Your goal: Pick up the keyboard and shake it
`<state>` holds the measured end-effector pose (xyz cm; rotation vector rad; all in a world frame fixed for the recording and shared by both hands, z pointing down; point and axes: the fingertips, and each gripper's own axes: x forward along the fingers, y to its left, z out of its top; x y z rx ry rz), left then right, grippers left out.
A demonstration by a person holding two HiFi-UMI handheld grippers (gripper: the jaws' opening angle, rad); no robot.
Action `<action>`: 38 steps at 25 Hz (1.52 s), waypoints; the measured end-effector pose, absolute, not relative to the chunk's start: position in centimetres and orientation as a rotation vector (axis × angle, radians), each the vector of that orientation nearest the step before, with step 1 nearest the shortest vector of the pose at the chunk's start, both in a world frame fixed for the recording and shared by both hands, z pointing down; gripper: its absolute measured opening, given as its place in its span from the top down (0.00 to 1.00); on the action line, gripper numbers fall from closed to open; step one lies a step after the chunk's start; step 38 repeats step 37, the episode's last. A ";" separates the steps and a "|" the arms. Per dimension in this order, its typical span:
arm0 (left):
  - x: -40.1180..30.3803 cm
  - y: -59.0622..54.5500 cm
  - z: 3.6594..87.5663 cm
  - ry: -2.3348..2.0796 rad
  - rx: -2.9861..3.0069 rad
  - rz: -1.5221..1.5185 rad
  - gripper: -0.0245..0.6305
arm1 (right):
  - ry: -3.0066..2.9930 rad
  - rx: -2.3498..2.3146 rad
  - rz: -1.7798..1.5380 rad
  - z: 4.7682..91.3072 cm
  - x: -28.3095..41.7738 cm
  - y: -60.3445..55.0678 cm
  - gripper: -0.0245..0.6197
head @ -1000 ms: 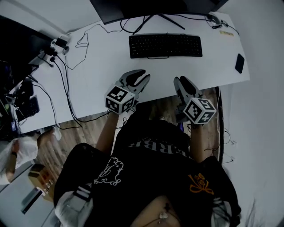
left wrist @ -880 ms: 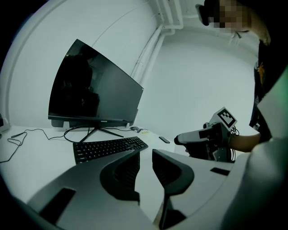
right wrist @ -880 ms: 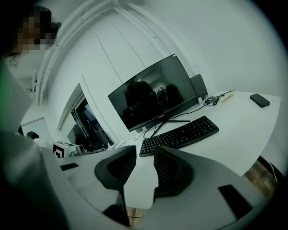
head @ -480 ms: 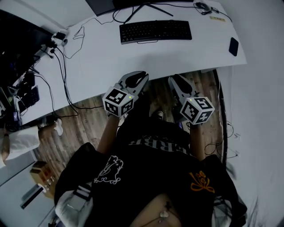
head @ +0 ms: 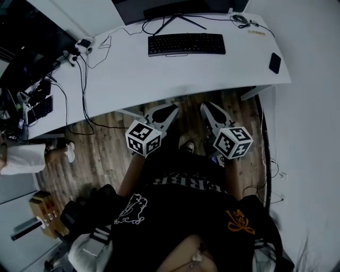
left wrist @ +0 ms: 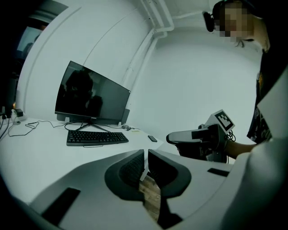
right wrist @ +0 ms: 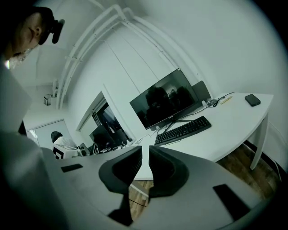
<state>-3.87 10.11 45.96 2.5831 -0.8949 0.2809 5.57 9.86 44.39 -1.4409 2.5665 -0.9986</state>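
Note:
The black keyboard (head: 186,44) lies flat at the back of the white table (head: 159,77), in front of the monitor; it also shows as keyboard (left wrist: 96,138) and keyboard (right wrist: 183,130). Both grippers hang over the wooden floor on my side of the table's front edge, well short of the keyboard. The left gripper (head: 168,110) (left wrist: 146,152) is closing, its jaws nearly together with nothing between them. The right gripper (head: 209,108) (right wrist: 145,149) is closing too, with only a thin slit left and nothing in it.
A dark monitor (head: 175,6) stands behind the keyboard, a mouse (head: 237,19) at the back right, a black phone (head: 274,62) near the right edge. Cables (head: 87,79) trail over the left side. Another desk with gear (head: 32,101) is at far left.
Both grippers have drawn back from over the table's front edge to above the floor, and their jaws have narrowed. The keyboard has not moved on the table.

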 end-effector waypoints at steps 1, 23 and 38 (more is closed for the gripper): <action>-3.8 10.6 45.8 -0.897 2.582 0.277 0.90 | 2.577 -1.434 -0.986 44.1 5.5 10.3 0.89; -1.5 13.9 41.0 -0.873 2.730 0.163 0.90 | 2.656 -1.428 -0.718 40.2 6.0 15.0 0.94; -1.8 15.3 40.9 -0.868 2.742 0.160 0.90 | 2.686 -1.410 -0.694 40.0 5.0 16.2 0.94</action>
